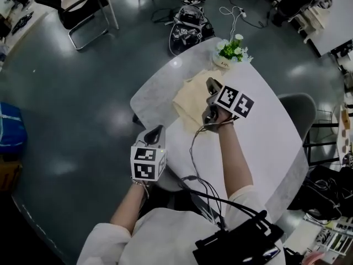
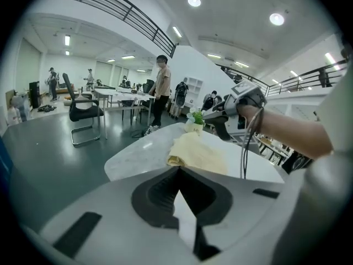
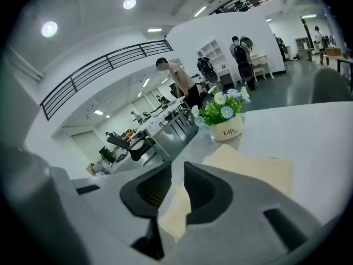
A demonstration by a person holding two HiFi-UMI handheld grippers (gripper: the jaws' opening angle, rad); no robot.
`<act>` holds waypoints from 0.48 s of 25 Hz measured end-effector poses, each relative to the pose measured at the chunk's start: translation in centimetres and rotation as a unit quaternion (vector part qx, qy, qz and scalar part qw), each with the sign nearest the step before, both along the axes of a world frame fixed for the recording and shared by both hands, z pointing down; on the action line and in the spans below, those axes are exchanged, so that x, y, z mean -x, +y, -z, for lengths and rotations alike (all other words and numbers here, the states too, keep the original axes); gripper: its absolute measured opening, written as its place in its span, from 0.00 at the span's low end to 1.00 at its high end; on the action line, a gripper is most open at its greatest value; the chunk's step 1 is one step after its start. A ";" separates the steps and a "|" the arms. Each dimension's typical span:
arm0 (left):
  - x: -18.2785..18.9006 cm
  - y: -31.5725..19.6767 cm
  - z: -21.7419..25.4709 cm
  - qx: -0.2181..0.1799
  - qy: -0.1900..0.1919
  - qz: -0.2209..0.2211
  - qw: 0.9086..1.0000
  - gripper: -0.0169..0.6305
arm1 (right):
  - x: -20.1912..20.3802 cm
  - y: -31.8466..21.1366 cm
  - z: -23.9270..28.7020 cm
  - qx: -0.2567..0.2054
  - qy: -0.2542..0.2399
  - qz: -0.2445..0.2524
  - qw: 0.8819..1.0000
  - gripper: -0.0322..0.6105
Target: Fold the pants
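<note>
Quick one from my end of the rig. The pants (image 1: 188,101) lie as a compact cream bundle near the middle of the head view, on the upper-left end of the table (image 1: 265,142), just below the flower pot (image 1: 230,51).

The right gripper (image 3: 176,173) sits over them with its jaws a little apart. Cream cloth shows in the gap, but I'd say the pads aren't pinching it. The left gripper (image 2: 179,169) is off at the table's left edge, tips pressed together on nothing.

My guess is the fold is nearly done. To do it well, I'd lift the right one straight up so no cloth drags along, then bring the left one over to flatten the top layer and square the edges.

Count: one pair of pants, one flower pot, one table, two grippers.
</note>
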State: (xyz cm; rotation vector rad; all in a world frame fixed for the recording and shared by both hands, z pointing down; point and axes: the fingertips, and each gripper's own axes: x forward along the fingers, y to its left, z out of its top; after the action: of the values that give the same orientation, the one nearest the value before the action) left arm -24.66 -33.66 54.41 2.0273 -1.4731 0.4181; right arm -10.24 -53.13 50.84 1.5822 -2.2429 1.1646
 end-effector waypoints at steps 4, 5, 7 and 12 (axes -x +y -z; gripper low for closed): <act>-0.6 0.1 -0.2 -0.002 0.007 -0.012 1.000 0.03 | -1.7 1.9 -0.8 0.010 -0.002 -0.015 1.000 0.13; -0.9 0.0 -0.2 -0.004 0.008 -0.015 1.000 0.03 | -2.2 2.4 -0.7 0.008 0.001 -0.019 1.000 0.13; -1.8 0.0 0.0 -0.011 0.009 -0.024 1.000 0.03 | -3.7 3.5 -0.4 -0.002 0.016 -0.026 1.000 0.12; -5.0 1.2 1.7 -0.027 0.011 -0.042 0.999 0.03 | -9.1 8.1 2.2 -0.040 0.083 -0.057 0.994 0.04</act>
State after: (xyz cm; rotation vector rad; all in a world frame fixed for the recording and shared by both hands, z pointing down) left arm -19.68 -32.47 52.68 2.1363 -1.4040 0.3925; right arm -1.09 -45.00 48.66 1.7871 -2.1439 0.9399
